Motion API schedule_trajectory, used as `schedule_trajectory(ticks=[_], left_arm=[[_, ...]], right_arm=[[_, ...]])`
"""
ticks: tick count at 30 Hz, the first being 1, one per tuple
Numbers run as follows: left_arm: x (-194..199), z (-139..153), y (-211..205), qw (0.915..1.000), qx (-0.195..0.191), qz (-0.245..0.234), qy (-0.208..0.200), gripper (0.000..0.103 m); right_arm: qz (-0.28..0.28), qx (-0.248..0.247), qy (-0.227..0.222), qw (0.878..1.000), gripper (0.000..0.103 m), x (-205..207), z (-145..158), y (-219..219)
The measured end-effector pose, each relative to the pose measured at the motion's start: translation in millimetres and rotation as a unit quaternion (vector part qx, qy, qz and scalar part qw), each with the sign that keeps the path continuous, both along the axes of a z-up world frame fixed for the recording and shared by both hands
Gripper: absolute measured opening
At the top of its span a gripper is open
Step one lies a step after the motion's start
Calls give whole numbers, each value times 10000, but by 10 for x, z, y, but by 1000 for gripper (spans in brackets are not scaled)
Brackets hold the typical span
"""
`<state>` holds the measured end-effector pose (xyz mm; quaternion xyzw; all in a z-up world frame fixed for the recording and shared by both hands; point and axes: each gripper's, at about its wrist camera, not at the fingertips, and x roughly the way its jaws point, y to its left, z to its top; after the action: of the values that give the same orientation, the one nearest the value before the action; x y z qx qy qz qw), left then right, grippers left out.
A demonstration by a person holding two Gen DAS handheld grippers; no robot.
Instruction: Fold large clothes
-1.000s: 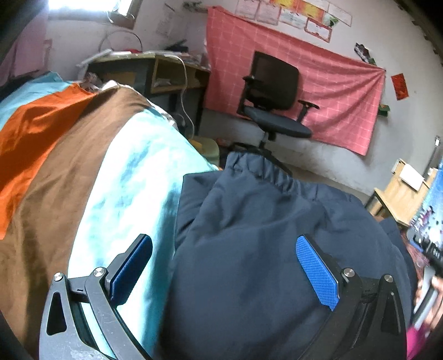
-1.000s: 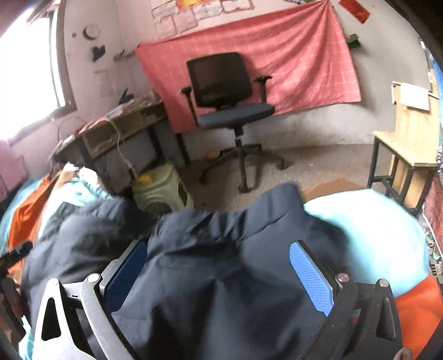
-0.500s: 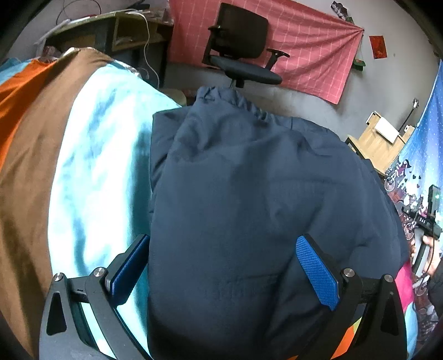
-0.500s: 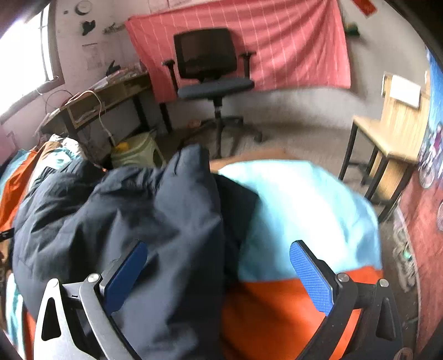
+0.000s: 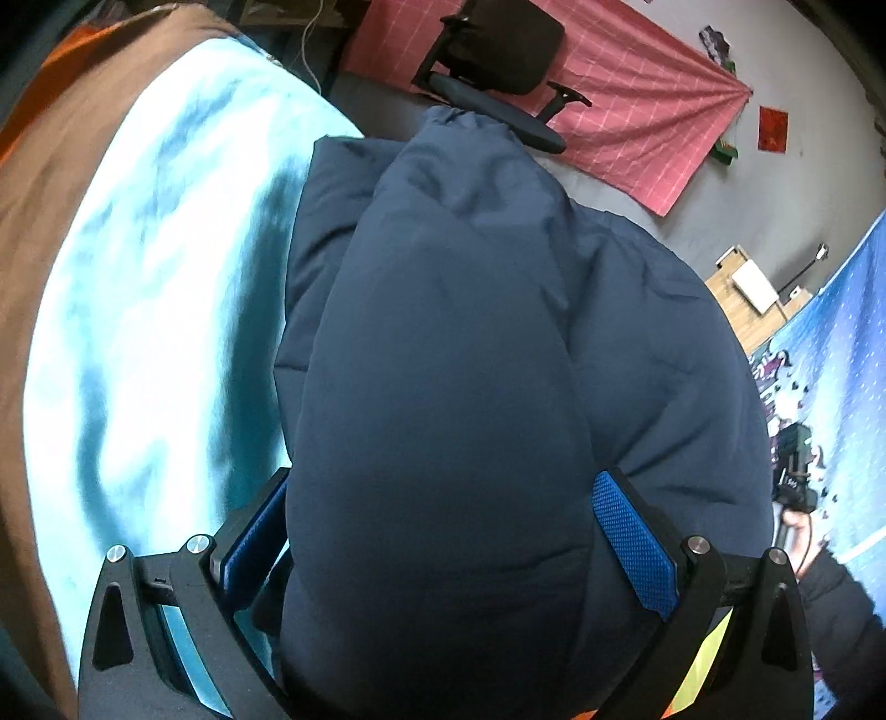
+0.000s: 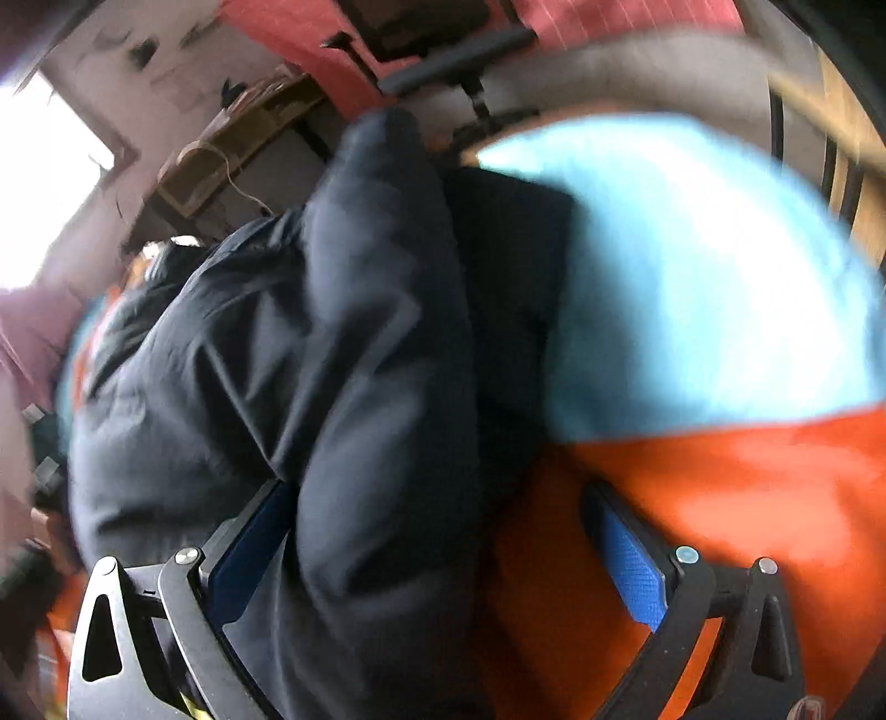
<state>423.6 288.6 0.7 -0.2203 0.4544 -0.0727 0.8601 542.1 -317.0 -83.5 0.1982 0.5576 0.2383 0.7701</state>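
Jacket (image 5: 443, 387), navy, padded: bunched on bed cover (image 5: 155, 310) of turquoise, orange, brown panels. Left tongs (image 5: 443, 548) spread apart, straddling a fold; right tongs (image 6: 437, 559) likewise apart.

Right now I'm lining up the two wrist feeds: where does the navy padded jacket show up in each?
Left wrist: the navy padded jacket fills the centre, bulging between the open left gripper.
Right wrist: it fills the left and centre, blurred; one fold runs between the open right gripper fingers.
Shared landmark: the black office chair against the pink wall cloth, at top in both.
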Motion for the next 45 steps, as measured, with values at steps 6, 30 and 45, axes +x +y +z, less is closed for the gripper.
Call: schedule_trajectory(ticks=[6, 30, 45], left_arm=[[-15, 2, 129, 9998, -209, -64, 35, 102], [-132, 159, 414, 9975, -662, 226, 104, 100], [-309, 514, -165, 9971, 480, 516, -276, 32]], right_arm=[[99, 79, -67, 9999, 103, 5, -25, 0], [-62, 513, 231, 9984, 91, 57, -11, 104], [-202, -356, -671, 9969, 26, -215, 452, 399]])
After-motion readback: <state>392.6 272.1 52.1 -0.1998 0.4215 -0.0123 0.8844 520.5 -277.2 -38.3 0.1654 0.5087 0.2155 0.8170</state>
